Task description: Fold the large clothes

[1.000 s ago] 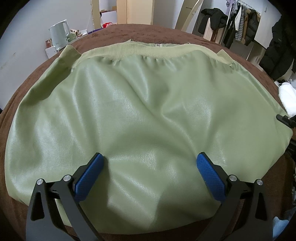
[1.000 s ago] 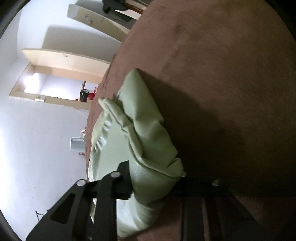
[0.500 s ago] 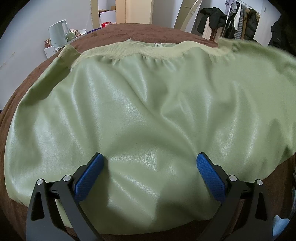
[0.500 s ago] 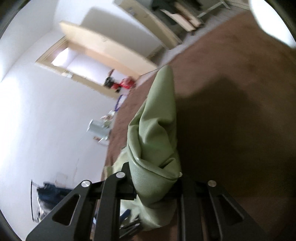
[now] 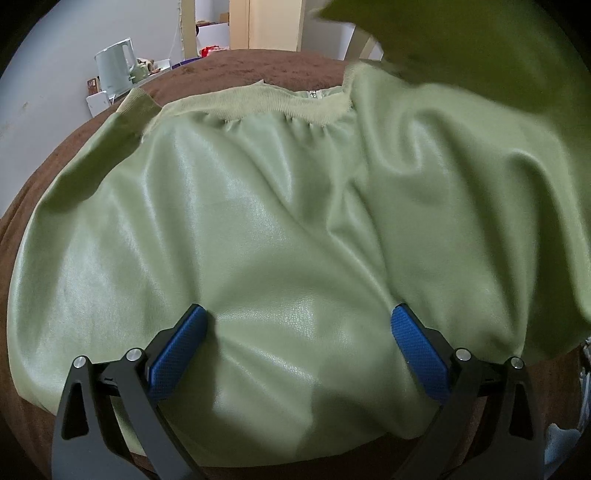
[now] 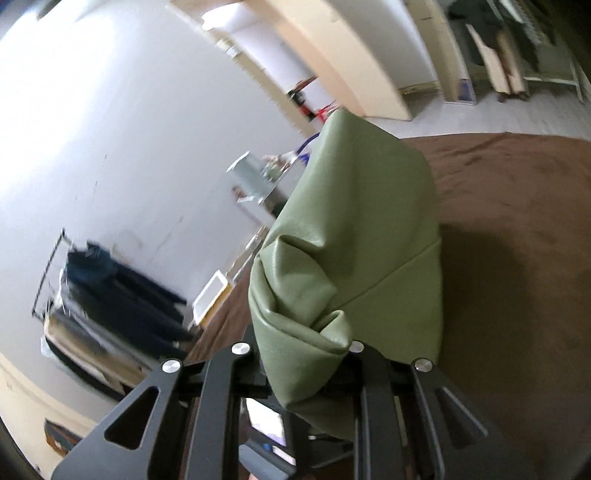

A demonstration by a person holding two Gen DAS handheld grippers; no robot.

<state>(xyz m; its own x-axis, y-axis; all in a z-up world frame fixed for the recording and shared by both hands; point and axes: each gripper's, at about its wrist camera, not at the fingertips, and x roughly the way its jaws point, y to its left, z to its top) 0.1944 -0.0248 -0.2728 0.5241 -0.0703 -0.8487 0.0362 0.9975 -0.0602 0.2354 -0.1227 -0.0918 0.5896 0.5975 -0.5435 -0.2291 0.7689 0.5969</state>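
Surface: brown napped blanket (image 5: 258, 66) over a wide flat support; what lies under it cannot be told. Beyond the blanket's far edge: pale wall, a light kettle (image 5: 114, 70), a wooden door frame (image 5: 266, 22). Right wrist view shows a clothes rack (image 6: 110, 295) with dark garments against the wall, left of the blanket.

Green jacket (image 5: 258, 229): smooth faux-leather sheen, soft creases, ribbed knit hem band (image 5: 258, 107) at its far edge, zipper teeth just visible there. It lies flat on the blanket and covers most of it.

Left hand-held gripper (image 5: 299, 347): jaws spread wide, blue textured pads (image 5: 177, 350) resting on the jacket's near part.

Right hand-held gripper (image 6: 306, 354): clamped on a bunched fold of the jacket, lifted off the blanket; the raised flap looms blurred over the jacket's far right part. Bare blanket shows right of the fold.
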